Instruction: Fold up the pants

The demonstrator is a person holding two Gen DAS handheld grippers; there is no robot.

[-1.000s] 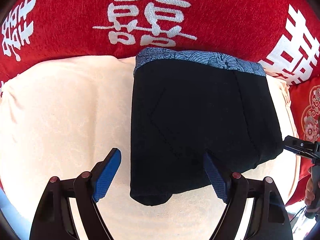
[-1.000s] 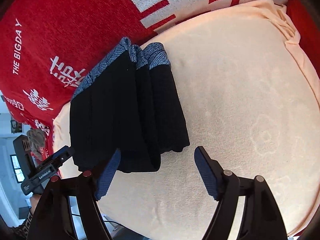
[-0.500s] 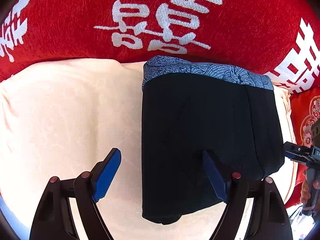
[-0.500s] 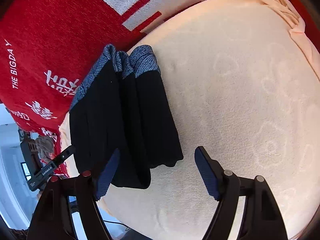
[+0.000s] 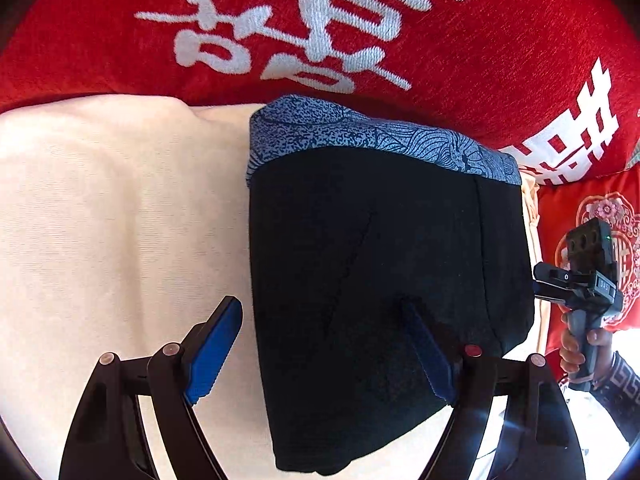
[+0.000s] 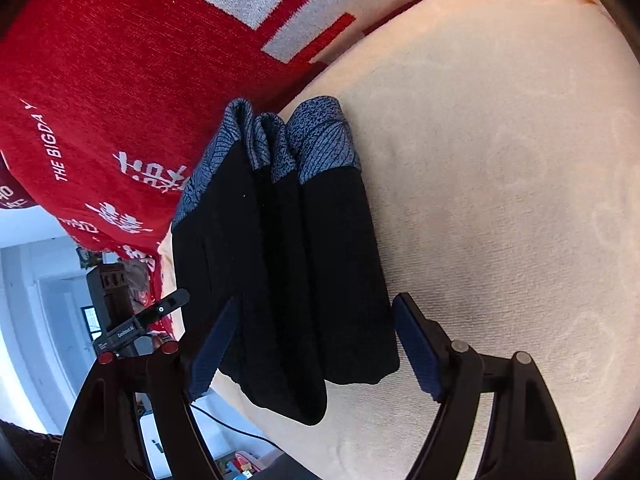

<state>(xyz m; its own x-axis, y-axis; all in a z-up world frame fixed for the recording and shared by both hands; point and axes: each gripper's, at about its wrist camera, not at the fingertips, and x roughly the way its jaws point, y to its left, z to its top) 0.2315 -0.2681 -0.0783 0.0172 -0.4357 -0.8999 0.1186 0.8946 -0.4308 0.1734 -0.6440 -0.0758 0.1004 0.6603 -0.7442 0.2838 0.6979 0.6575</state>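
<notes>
The folded black fabric pants (image 5: 372,280) carry a blue-grey waistband with a dark speckled, leaf-line print. They lie on a cream textured cushion cover (image 5: 112,220) against a red woven throw (image 5: 460,60) with white characters.

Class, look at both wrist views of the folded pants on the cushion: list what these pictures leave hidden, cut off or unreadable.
- Left wrist view: the black pants bottom fold runs off the lower edge; the left claw covers part of them.
- Right wrist view: inner layers vanish in black-on-black shadow; the right claw, jaws opening, masks the hem.
- Left wrist view: the red cover's characters are cut off.
</notes>
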